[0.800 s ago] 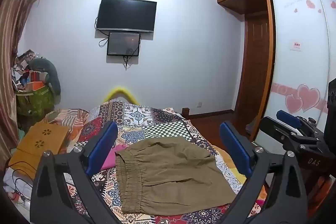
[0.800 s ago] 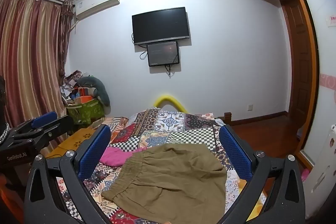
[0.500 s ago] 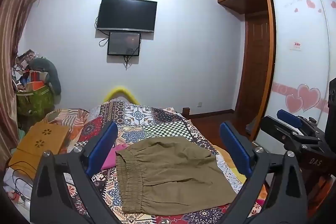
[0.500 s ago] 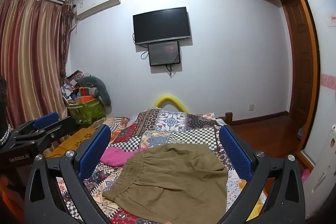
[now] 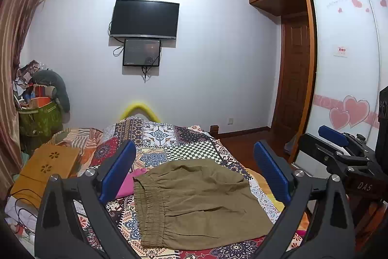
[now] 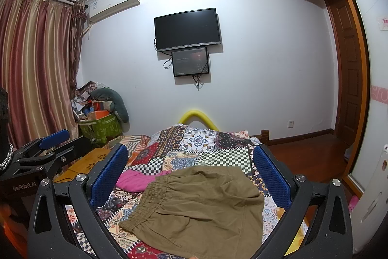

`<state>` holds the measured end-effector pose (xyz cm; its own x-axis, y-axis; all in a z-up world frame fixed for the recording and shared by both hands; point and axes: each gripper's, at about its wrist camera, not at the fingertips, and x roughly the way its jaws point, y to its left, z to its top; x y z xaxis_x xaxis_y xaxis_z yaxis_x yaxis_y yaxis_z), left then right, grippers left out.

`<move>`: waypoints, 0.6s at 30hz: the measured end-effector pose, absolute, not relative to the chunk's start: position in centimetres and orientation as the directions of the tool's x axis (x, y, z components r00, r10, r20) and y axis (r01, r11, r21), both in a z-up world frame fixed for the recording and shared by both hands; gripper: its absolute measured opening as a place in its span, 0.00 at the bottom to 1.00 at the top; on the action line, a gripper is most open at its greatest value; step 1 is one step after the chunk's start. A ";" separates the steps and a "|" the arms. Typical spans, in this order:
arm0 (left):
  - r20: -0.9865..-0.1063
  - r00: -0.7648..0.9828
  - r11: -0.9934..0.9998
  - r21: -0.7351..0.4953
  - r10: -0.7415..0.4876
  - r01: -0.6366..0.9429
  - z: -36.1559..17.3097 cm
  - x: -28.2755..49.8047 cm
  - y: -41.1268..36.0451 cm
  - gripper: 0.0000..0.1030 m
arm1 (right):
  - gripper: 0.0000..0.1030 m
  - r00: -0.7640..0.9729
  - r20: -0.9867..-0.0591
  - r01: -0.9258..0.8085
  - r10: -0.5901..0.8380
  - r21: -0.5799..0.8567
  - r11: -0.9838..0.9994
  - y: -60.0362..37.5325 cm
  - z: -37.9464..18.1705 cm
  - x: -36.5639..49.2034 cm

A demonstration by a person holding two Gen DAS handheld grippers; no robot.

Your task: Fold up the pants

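The left claw (image 5: 194, 171) hangs above the near end of the bed (image 5: 194, 152), released, its blue pads (image 5: 118, 171) spread wide with nothing between them; the pants (image 5: 198, 203) lie flat on the patchwork cover just ahead of it and lower, framed by the two fingers but touched by neither; they look folded into a squarish olive bundle, the elastic waistband toward this claw's left finger. A pink cloth (image 5: 128, 182) pokes out from behind that left pad, touching the waistband corner; further left lies a yellow-brown board (image 5: 48, 166) with flower cut-outs.

The right claw (image 6: 191, 174) is likewise released, pads (image 6: 271, 176) wide apart and empty; the pants (image 6: 201, 208) sit ahead and below between its fingers, waistband angled toward its left finger, the pink cloth (image 6: 135, 180) just beyond that edge. The left claw (image 6: 51, 149) shows at this view's left margin, beside and apart from the right; the right claw (image 5: 339, 152) appears at the right edge of the left view.

Far beyond both claws, a dark TV (image 6: 188, 29) hangs on the wall with a smaller screen (image 6: 190, 63) directly under it; curtains (image 6: 36, 64) hang off to the left.
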<state>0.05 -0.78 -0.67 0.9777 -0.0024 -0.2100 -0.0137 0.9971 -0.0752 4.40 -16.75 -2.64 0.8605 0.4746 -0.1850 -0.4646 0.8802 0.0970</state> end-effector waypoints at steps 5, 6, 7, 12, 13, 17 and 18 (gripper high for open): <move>-0.210 0.978 0.997 -0.075 -0.003 -0.013 -0.5 0.1 -0.7 0.96 | 1.00 0.860 -0.185 -0.465 0.475 0.097 0.880 -16.9 -2.7 4.5; -0.210 0.978 0.997 -0.075 -0.003 -0.014 -0.5 0.1 -0.7 0.96 | 1.00 0.860 -0.186 -0.464 0.474 0.098 0.880 -16.9 -2.7 4.5; -0.210 0.978 0.997 -0.076 -0.003 -0.013 -0.5 0.1 -0.8 0.96 | 1.00 0.861 -0.186 -0.463 0.473 0.097 0.881 -17.0 -2.7 4.6; -0.211 0.978 0.997 -0.077 -0.004 -0.013 -0.3 0.1 -0.7 0.96 | 1.00 0.864 -0.190 -0.456 0.466 0.094 0.885 -16.4 -2.5 4.3; -0.211 0.978 0.997 -0.077 -0.005 -0.011 -0.4 0.1 -0.7 0.96 | 1.00 0.865 -0.191 -0.455 0.465 0.094 0.885 -16.4 -2.6 4.2; -0.210 0.978 0.997 -0.076 -0.004 -0.012 -0.4 0.1 -0.8 0.96 | 1.00 0.865 -0.196 -0.452 0.462 0.096 0.887 -16.7 -2.7 4.3; -0.210 0.978 0.997 -0.076 -0.002 -0.014 -0.4 0.1 -0.9 0.96 | 1.00 0.864 -0.198 -0.452 0.462 0.096 0.887 -16.8 -2.7 4.3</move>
<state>0.11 -0.89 -0.37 0.9777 -0.0025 -0.2099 -0.0137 0.9970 -0.0755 4.30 -16.83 -2.70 0.8644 0.4623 -0.1976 -0.4523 0.8867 0.0958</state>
